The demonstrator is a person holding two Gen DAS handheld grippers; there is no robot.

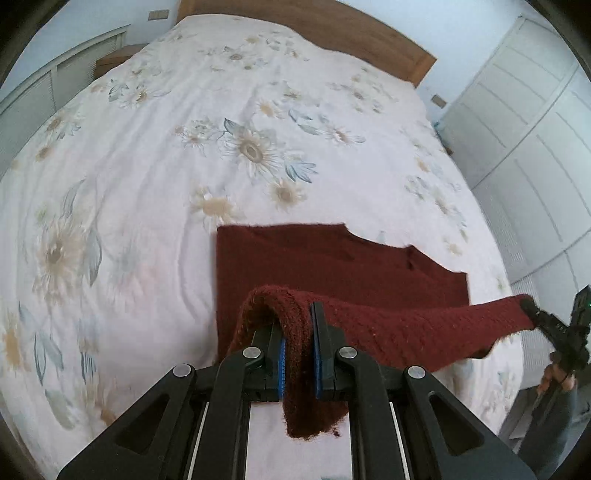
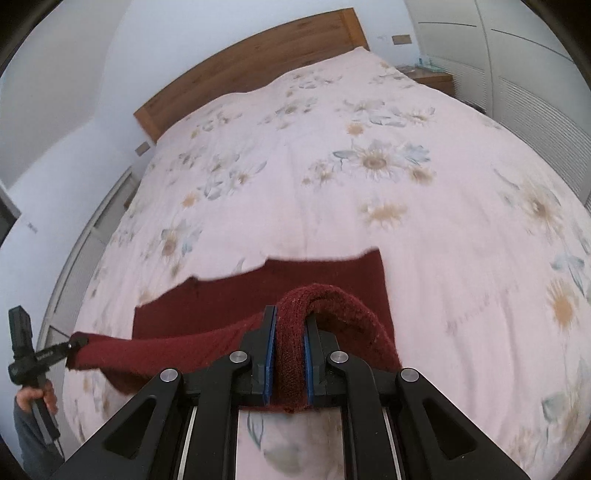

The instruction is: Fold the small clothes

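A dark red knitted garment [image 1: 332,258] lies on the floral bedspread [image 1: 147,166], its far part flat. My left gripper [image 1: 297,321] is shut on one near corner of it, which bunches up between the blue pads. My right gripper [image 2: 290,325] is shut on the other near corner. The near edge hangs stretched between the two grippers, lifted above the bed. Each gripper shows in the other's view: the right one [image 1: 532,312] at the far right, the left one [image 2: 74,345] at the far left. The garment also shows in the right wrist view [image 2: 295,280].
The bed fills both views, with a wooden headboard [image 1: 332,26] at the far end. White wardrobe doors [image 1: 535,147] stand along one side. A small wooden nightstand [image 2: 432,79] sits beside the headboard.
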